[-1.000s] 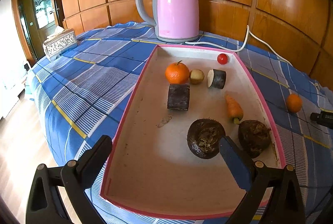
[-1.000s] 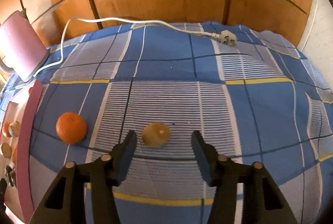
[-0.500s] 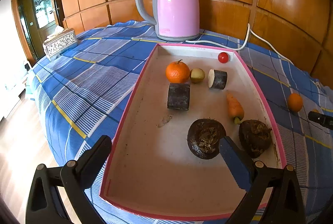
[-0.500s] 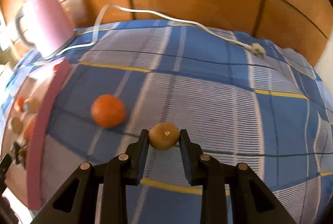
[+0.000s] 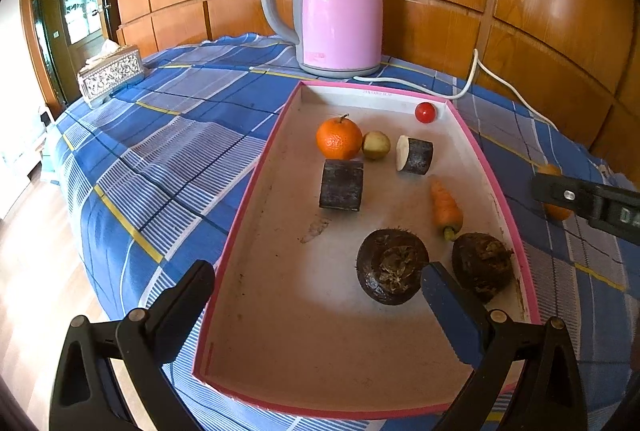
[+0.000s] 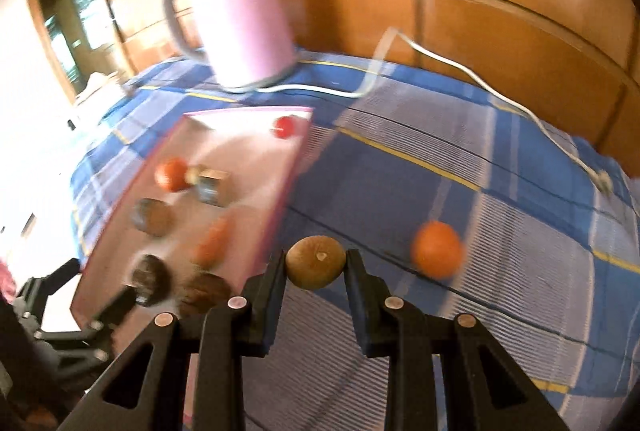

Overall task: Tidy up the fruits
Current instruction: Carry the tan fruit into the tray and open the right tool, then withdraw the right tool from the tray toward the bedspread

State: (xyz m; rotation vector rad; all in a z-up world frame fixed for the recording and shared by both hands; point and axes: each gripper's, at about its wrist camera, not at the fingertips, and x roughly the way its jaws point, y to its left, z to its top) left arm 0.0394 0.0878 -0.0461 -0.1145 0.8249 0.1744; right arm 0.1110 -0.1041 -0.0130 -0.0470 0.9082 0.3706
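1. Right gripper [image 6: 316, 265]: clamped on a small round tan-brown fruit [image 6: 316, 263], one pad on each flank; the jaws closed on it within the last second. The fruit is off the cloth, just right of the tray's near right corner.
2. Left gripper [image 5: 316, 295]: jaws spread wide, holding nothing, poised over the near end of the tray [image 5: 256, 187].
3. Tray contents: an orange [image 5: 339, 138] touching a small yellowish fruit [image 5: 376, 145]; a cherry tomato [image 5: 425, 112] in the far right corner; two dark cut root pieces, a carrot [image 5: 446, 207] and two rough dark rounds nearer.
4. Loose orange [image 6: 438, 250]: on the checked cloth [image 5: 168, 151], right of the tray, apart from the held fruit.
5. Step in hand, as judged: carry the held fruit to the tray. Clear the pink rim before lowering, aim for bare floor beside the orange and yellowish fruit, set it down before releasing; a round fruit will likely roll.
6. Hard to make out: the right view is smeared, so tray items there are blobs. In the left view the right gripper's finger covers most of the loose orange. What kind the tan fruit is cannot be told. The kettle [image 5: 336, 3] cord runs out of frame.
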